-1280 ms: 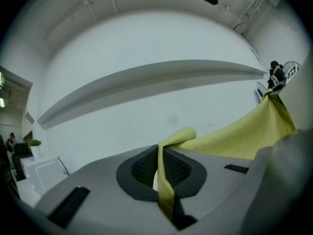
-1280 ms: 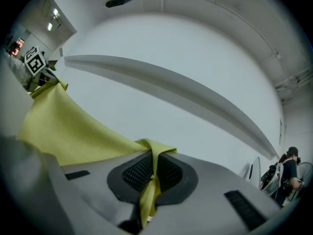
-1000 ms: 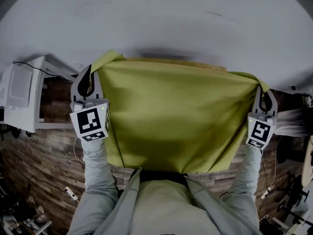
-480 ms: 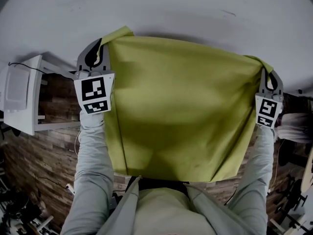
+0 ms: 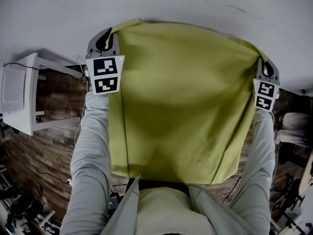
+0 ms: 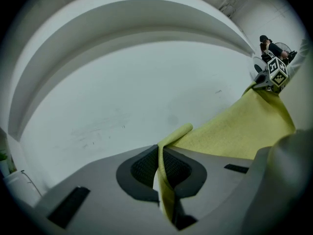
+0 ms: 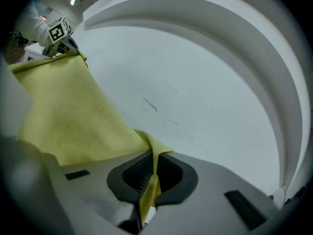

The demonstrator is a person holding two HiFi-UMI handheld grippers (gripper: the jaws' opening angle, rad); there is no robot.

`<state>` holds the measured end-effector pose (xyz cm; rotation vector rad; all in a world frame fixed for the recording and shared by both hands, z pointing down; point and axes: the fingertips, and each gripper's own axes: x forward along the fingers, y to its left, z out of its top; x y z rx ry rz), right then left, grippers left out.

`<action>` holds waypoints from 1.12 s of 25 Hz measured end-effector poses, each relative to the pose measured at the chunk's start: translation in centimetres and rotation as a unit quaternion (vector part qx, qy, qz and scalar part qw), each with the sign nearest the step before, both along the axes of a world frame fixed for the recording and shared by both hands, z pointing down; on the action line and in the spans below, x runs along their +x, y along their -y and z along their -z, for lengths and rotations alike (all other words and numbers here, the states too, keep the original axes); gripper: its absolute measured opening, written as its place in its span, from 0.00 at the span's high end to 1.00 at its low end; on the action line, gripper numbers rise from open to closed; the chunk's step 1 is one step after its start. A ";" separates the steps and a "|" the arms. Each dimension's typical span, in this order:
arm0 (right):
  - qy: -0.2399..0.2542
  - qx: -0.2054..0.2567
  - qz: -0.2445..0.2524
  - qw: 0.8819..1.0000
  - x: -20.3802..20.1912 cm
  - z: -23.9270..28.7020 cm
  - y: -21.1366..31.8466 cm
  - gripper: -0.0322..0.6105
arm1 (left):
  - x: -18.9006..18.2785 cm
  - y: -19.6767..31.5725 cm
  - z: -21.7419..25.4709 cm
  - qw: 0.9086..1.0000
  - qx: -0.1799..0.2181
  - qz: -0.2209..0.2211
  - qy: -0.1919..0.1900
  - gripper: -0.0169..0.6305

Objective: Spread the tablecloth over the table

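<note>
Tablecloth: a yellow-green sheet point(image 5: 181, 97), held up by its two top corners and pulled flat between the claws. Its top edge reaches out over the near part of the worktop. The rest slopes back toward the person's chest, and the lower edge hangs above the wooden floor point(image 5: 34, 160).

Left claw: the left claw point(image 5: 110, 33) is clamped tight on the cloth's left top corner. In the left gripper view the fabric runs pinched between the ribbed pads point(image 6: 144, 166), and a small curled tip pokes out past them.

Right claw: the right claw point(image 5: 264, 63) is closed just as firmly on the right top corner. In the right gripper view a folded strip of cloth is squeezed between the pads point(image 7: 137, 173), with a little peak of fabric standing up in front of them.

Worktop: the worktop point(image 5: 195, 4) is broad, white and bare, with a few faint scuff marks. It lies beyond and under the cloth's top edge. I cannot tell whether the cloth touches it yet.

Marker cubes: one marker cube point(image 5: 103, 75) sits behind each claw, with its black-and-white squares facing up toward the person.

Arms: both grey sleeves point(image 5: 90, 151) are stretched forward and set wide apart, one along each side edge of the cloth.

Surroundings: a white stand point(image 5: 17, 99) sits on the floor off to the left, well clear of the cloth.
</note>
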<state>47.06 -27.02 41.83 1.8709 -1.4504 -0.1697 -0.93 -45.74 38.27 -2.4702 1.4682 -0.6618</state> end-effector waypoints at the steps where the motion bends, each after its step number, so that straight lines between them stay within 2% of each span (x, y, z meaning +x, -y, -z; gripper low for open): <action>1: 0.011 -0.009 -0.005 1.000 0.1 -1.3 0.0 0.91 | 0.2 0.1 -1.3 1.000 -0.011 0.001 0.006 0.93; 6: 0.054 -0.068 -0.021 0.996 -0.2 -7.7 -0.4 0.91 | 0.7 -0.1 -7.4 0.997 -0.073 0.002 0.036 0.93; 13: 0.125 -0.154 -0.021 0.980 -1.7 -14.9 -1.6 0.91 | 1.6 -1.7 -13.5 0.989 -0.134 -0.012 0.069 0.93; 22: 0.168 -0.174 -0.008 0.970 -3.1 -16.7 -0.7 0.91 | 1.6 -1.8 -14.6 0.988 -0.140 -0.013 0.067 0.93; 28: 0.203 -0.165 -0.014 0.965 -3.3 -16.1 -1.3 0.71 | 1.2 -2.4 -14.6 0.987 -0.151 -0.017 0.060 0.93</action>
